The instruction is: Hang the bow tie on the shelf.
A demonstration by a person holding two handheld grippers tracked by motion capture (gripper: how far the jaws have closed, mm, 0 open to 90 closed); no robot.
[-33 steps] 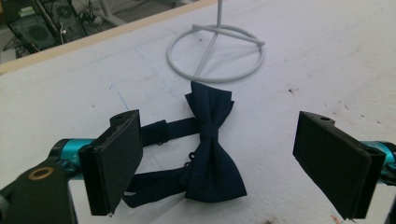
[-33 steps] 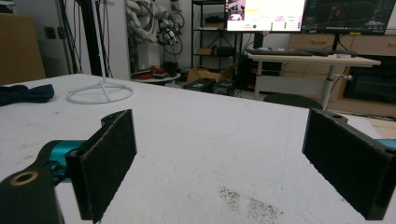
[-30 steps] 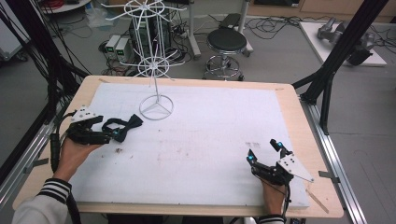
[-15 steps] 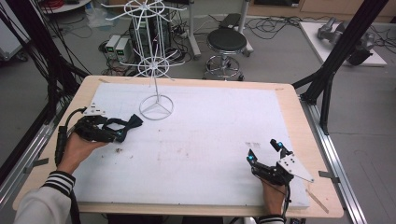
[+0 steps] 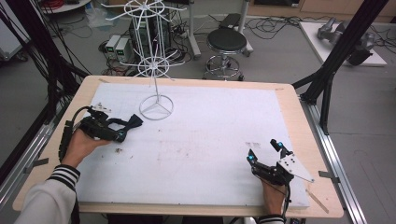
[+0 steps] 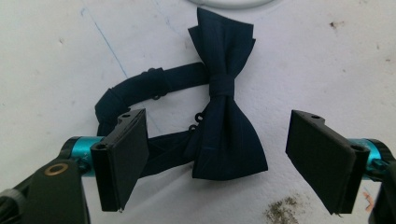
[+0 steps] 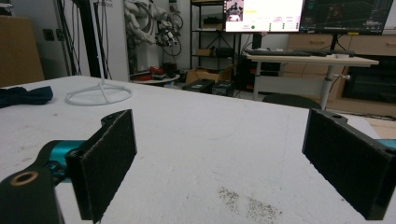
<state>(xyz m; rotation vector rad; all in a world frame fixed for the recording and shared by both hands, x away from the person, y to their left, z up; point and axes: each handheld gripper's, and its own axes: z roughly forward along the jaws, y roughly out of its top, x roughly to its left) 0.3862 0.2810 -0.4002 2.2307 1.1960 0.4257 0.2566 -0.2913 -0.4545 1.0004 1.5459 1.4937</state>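
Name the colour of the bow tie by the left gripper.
Dark navy bow tie, best seen in the left gripper view.

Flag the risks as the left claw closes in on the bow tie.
1. The left claw has been closing with the bow tie between its pads, untouched; it may pinch only a wing, leaving the strap dangling.
2. The wire stand sits close beyond the tie; a lift could snag it.

— What sort of place is this?
— A robotics lab. Black rig struts flank the table, and cables trail over the far floor by a stool.
— Anything else?
— Monitors, a desk, and robot parts on the far side.
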